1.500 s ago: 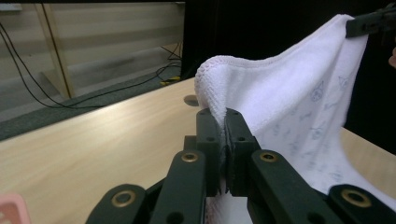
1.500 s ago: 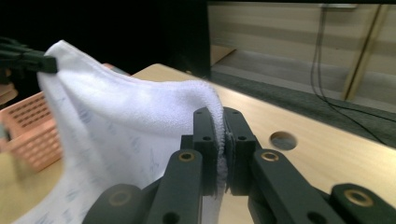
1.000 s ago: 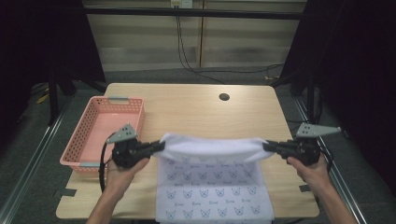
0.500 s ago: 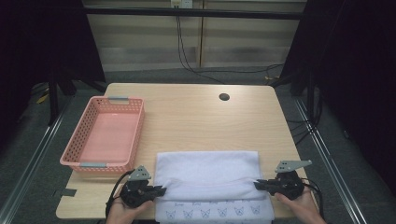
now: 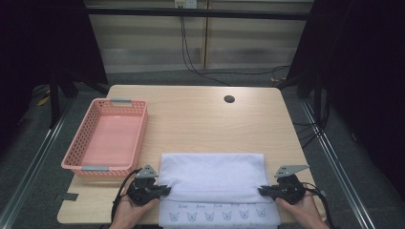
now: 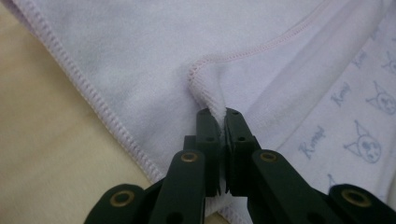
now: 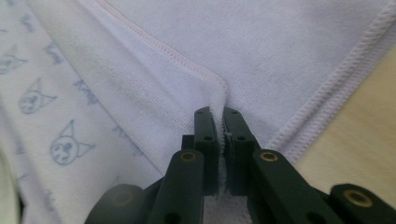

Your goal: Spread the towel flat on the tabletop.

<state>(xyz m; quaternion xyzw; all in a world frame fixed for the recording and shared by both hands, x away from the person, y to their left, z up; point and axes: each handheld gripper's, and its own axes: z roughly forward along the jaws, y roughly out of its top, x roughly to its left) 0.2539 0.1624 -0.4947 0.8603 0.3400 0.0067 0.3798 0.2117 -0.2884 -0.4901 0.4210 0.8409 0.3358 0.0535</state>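
A corner of the towel point(image 6: 154, 65) is pinched in the left gripper point(image 6: 217, 114) and another in the right gripper point(image 7: 215, 112) — both clamped tight. One pale, stitched-hem towel, printed with cat faces, is laid folded near the front edge of the table point(image 5: 200, 119), long axis side to side — one pink basket point(image 5: 112, 138) beside it.

Each tool is black, left tool point(image 5: 165, 190) and right tool point(image 5: 261, 190) alike: two flat jaws with brass-ringed pivots, a grey three-cornered plate on top, a black cable trailing behind.
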